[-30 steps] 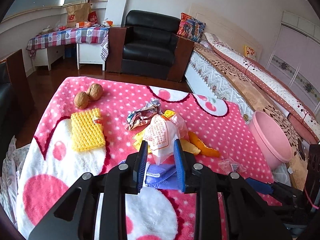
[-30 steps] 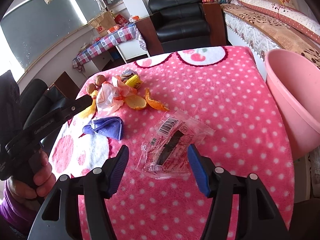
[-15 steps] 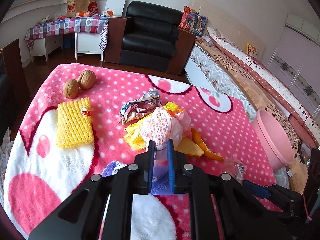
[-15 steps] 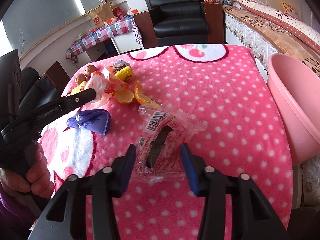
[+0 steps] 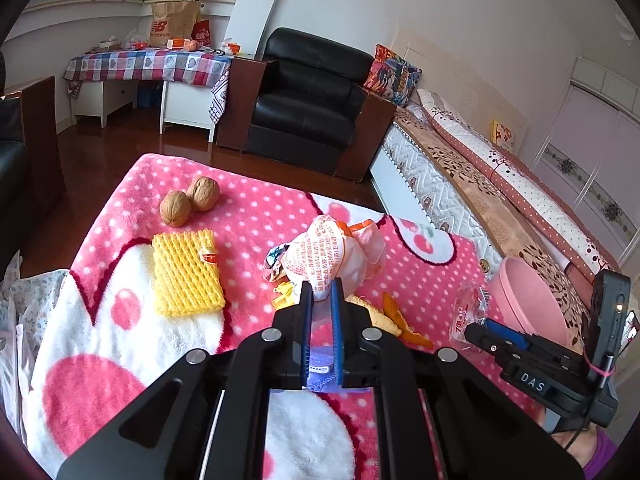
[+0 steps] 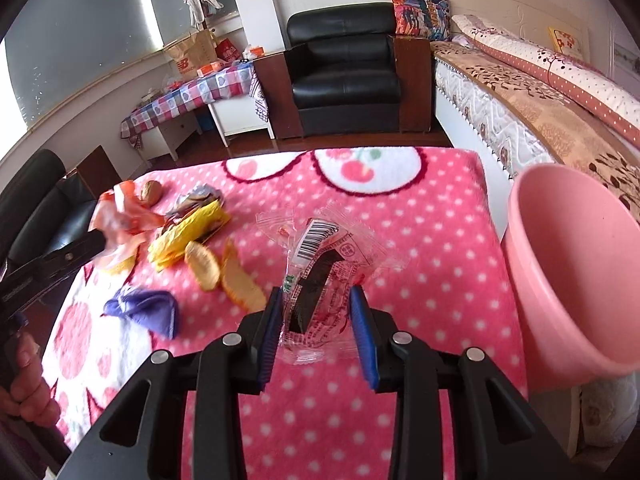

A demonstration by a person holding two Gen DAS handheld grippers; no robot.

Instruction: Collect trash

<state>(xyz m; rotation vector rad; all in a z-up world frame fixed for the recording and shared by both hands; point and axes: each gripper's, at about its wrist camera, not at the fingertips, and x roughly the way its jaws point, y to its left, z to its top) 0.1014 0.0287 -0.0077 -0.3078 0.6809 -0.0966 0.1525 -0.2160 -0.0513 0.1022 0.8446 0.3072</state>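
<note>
Left gripper (image 5: 320,296), seen from the left wrist camera, has its blue pads nearly closed on the tail of a crumpled white plastic bag (image 5: 320,256) with orange print, which stands up above the pink dotted blanket (image 5: 256,216). Beneath and beside the bag lie orange peel (image 5: 394,312) and a foil wrapper (image 5: 274,258); a yellow foam net (image 5: 184,272) and two walnuts (image 5: 188,202) sit apart to the left, and a pink basin (image 5: 528,296) stands off the blanket's right edge. Right gripper (image 6: 318,312), seen from the right wrist camera, is partly closed, its pads pressing both sides of a clear snack wrapper (image 6: 320,276) with a barcode. A purple cloth (image 6: 148,308) lies to the left; the basin (image 6: 560,264) is near on the right.
</note>
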